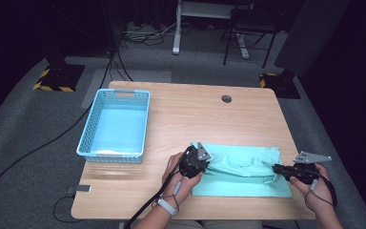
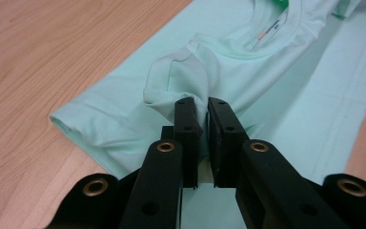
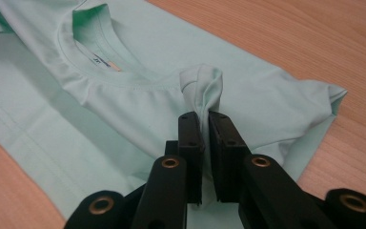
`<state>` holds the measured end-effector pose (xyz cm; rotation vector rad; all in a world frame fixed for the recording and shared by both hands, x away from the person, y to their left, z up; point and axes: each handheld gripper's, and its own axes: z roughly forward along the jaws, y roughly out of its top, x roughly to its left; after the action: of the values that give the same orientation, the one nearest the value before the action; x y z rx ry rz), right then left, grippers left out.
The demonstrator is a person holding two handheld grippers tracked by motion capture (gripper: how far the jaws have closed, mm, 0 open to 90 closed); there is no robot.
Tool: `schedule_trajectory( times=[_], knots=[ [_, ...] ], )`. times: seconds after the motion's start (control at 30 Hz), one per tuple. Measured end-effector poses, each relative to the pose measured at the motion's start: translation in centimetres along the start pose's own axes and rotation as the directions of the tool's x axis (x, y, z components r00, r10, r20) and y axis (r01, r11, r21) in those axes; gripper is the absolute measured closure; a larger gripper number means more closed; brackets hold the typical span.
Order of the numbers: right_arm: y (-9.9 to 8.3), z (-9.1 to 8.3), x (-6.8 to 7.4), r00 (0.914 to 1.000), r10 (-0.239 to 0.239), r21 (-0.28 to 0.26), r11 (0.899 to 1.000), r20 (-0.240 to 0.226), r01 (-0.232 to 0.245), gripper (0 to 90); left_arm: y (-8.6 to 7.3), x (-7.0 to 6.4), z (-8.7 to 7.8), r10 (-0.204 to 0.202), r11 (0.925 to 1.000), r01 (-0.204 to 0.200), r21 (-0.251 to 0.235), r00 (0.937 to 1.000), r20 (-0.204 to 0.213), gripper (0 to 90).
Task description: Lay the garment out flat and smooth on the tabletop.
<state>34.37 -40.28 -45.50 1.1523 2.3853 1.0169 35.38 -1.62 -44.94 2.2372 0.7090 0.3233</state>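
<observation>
T-shirt (image 1: 240, 169), mint green, one item: lies on the near right part of the wooden bench (image 1: 186, 114), partly folded, with its collar toward the person.

Basket (image 1: 116, 125), light blue plastic, perforated walls: stands on the left half of the bench, well apart from the shirt; seen in the high view.

Cable hole (image 1: 226, 98), round: in the bench top near its far edge.

Left claw (image 1: 199, 164): at the shirt's left edge, held in the person's left hand (image 1: 178, 176), whose forearm enters from the bottom with a band at the wrist. Grey three-cornered plate on top. The left gripper view adds what the high view cannot: the two black jaws stand almost closed, pinching a raised fold of fabric (image 2: 181, 81) at the shoulder seam, with the collar and its label (image 2: 271, 28) beyond.

Right claw (image 1: 277, 169): at the shirt's right edge, pointing left toward the other, held in the right hand (image 1: 314, 183) low over the bench. The right gripper view gives the detail: jaws nearly together, clamping an upright tuck of cloth (image 3: 202, 90) at the other shoulder, with the sleeve (image 3: 314, 102) lying flat to the right and the collar to the upper left.

Floor, grey carpet, beyond the bench: carries dark cables and stand legs, visible from above alone.
</observation>
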Motion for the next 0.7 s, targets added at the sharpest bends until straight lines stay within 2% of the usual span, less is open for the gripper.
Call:
schedule_trajectory(
  times=[0.2, 0.4, 0.53, 0.6, 0.63, 0.67, 0.7],
  knots=[
    [0.6, -1.6, 1.1, 0.999, -0.039, -0.005, 0.999, -0.023, 0.039, 84.2, 0.1, -1.0, -1.8, 0.015, 0.9997, -0.015, -0.017, 0.9998, 0.014, 82.9],
    [1.4, -1.8, 1.1, 0.9972, -0.049, 0.001, 0.999, -0.057, 0.049, 84.2, 0.5, -1.0, -1.9, 0.019, 0.9998, -0.019, 0.002, 0.9993, 0.033, 82.8],
    [2.1, -1.0, 0.6, 0.9952, -0.047, 0.037, 0.998, -0.086, 0.05, 84.1, 1.0, -0.1, -1.0, -0.01, 0.9992, 0.007, 0.04, 0.9969, 0.078, 82.6],
    [2.7, -0.4, 0.2, 0.9936, -0.047, 0.055, 0.997, -0.102, 0.053, 84.2, 1.3, 0.6, -0.3, -0.03, 0.9978, 0.024, 0.063, 0.9955, 0.09, 82.6],
    [3.1, 0.0, -0.1, 0.9933, -0.043, 0.062, 0.997, -0.108, 0.049, 84.2, 1.7, 1.3, 0.1, -0.039, 0.9977, 0.034, 0.058, 0.9947, 0.095, 82.8],
    [3.9, 0.4, -0.6, 0.9931, -0.036, 0.064, 0.997, -0.112, 0.043, 84.4, 2.3, 2.1, 0.4, -0.048, 0.9978, 0.045, 0.049, 0.9962, 0.072, 83.0],
    [4.7, 0.9, -1.2, 0.9949, -0.028, 0.053, 0.998, -0.097, 0.033, 84.5, 3.0, 3.0, 0.5, -0.045, 0.9987, 0.044, 0.027, 0.9986, 0.029, 83.2]
  ],
)
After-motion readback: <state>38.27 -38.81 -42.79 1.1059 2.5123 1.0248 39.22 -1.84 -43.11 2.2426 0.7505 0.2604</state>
